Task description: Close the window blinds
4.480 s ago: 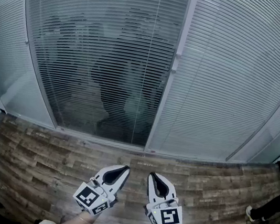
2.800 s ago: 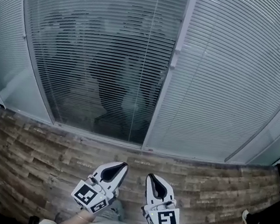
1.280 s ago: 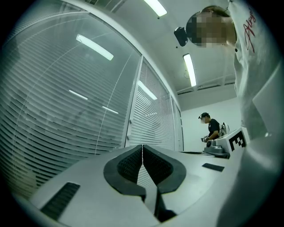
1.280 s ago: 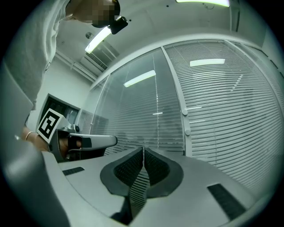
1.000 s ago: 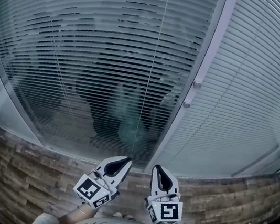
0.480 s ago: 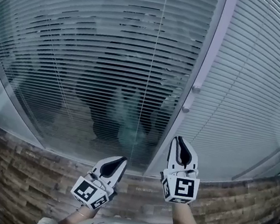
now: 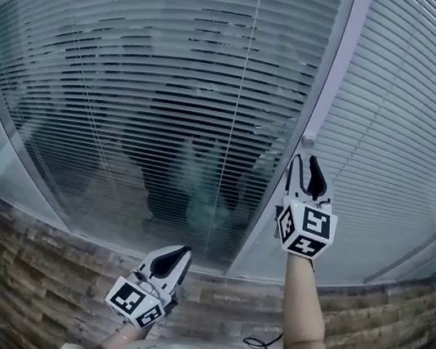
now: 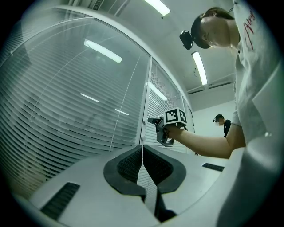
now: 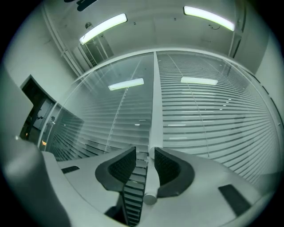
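Overhead tube lamps (image 9: pixel 104 27) give cool, even light. Their glare lies as bright bars on the glass (image 9: pixel 126 84) on both sides of the white window post (image 9: pixel 154 111). Left of the post the pane is dim, with dark reflections (image 7: pixel 193 174); right of it, pale. Blind slats (image 7: pixel 148 0) bow strongly away from the post. The gripper views darken at the corners.

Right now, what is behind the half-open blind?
Through the half-open blind, only dim dark shapes show; its slats cover too much to tell what they are.
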Tool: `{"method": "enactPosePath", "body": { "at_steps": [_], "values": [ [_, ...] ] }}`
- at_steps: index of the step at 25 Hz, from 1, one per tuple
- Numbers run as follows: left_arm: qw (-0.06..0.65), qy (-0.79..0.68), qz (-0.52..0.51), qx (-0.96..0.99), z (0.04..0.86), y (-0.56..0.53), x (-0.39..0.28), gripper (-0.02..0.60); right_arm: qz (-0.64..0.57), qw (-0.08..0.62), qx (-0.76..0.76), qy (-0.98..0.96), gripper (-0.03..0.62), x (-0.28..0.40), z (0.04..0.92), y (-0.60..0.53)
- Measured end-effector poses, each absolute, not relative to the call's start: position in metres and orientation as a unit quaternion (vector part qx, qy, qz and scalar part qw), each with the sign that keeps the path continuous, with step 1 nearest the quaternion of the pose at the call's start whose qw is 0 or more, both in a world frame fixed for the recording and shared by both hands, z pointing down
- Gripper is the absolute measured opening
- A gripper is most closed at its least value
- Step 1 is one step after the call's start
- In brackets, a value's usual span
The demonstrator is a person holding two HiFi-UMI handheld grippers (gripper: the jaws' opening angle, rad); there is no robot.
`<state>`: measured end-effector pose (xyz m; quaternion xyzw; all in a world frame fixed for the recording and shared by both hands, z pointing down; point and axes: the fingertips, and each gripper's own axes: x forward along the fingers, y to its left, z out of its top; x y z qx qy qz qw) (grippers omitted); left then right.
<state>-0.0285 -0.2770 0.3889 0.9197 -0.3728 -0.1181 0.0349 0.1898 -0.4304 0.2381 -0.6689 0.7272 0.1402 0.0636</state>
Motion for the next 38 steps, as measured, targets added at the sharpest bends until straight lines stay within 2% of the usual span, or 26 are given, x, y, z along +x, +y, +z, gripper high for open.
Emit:
{"method": "enactPosePath", "body": {
  "at_steps": [5,12,19,25,38],
  "values": [
    [0.04,-0.376,-0.119,0.918,0.391,-0.276,-0.031,0.018,0.112,0.07,-0.693,0.708,0.12,0.214,0.23,-0.465],
    [0.044,-0.373,-0.119,0.919,0.39,-0.272,-0.026,0.018,0.02,0.15,-0.689,0.709,0.121,0.215,0.238,-0.486],
    [0.05,-0.374,-0.118,0.919,0.391,-0.268,-0.03,0.018,0.019,0.17,-0.705,0.688,0.12,0.216,0.238,-0.487],
    [0.051,-0.367,-0.117,0.921,0.39,-0.27,-0.03,0.018,0.08,0.113,-0.716,0.685,0.126,0.214,0.237,-0.489],
    [0.076,-0.35,-0.103,0.928,0.402,-0.269,-0.02,0.018,0.257,-0.075,-0.691,0.672,0.127,0.204,0.23,-0.488]
  ]
}}
